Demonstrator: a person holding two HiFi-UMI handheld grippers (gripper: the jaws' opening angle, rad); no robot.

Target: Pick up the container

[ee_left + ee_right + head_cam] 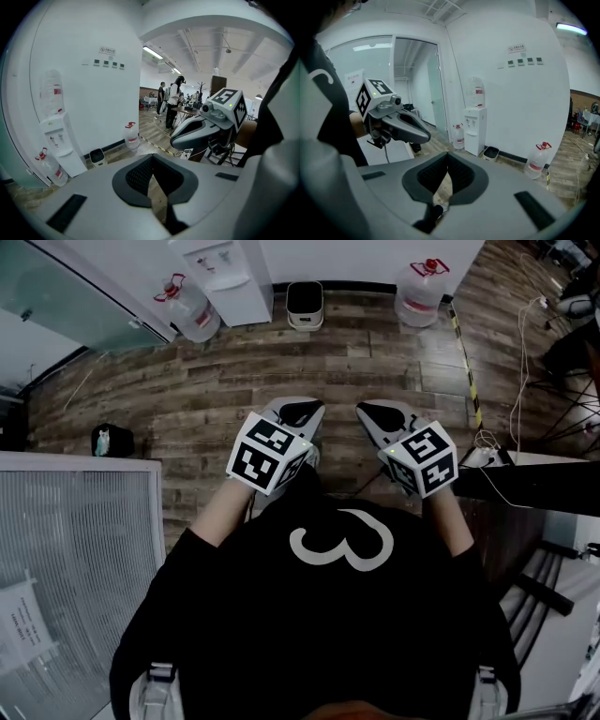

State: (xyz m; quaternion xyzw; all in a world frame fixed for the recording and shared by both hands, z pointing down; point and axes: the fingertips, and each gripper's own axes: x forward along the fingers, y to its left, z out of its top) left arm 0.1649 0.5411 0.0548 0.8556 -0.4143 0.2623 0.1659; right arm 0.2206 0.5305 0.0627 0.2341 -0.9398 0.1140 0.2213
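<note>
both your left gripper (302, 411) and right gripper (380, 414) are pressed together on nothing above the wooden floor (375, 352). no container is plainly in view (the small bin (305, 304) by the far wall is a guess); arriving with jaws unopened could topple it.

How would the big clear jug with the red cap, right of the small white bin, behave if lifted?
The jug looks rigid, smooth plastic, so likely slippery at its round wall. It is large; if filled, probably heavy, though its fill is unclear. Standing upright on a broad base, it should resist tipping.
</note>
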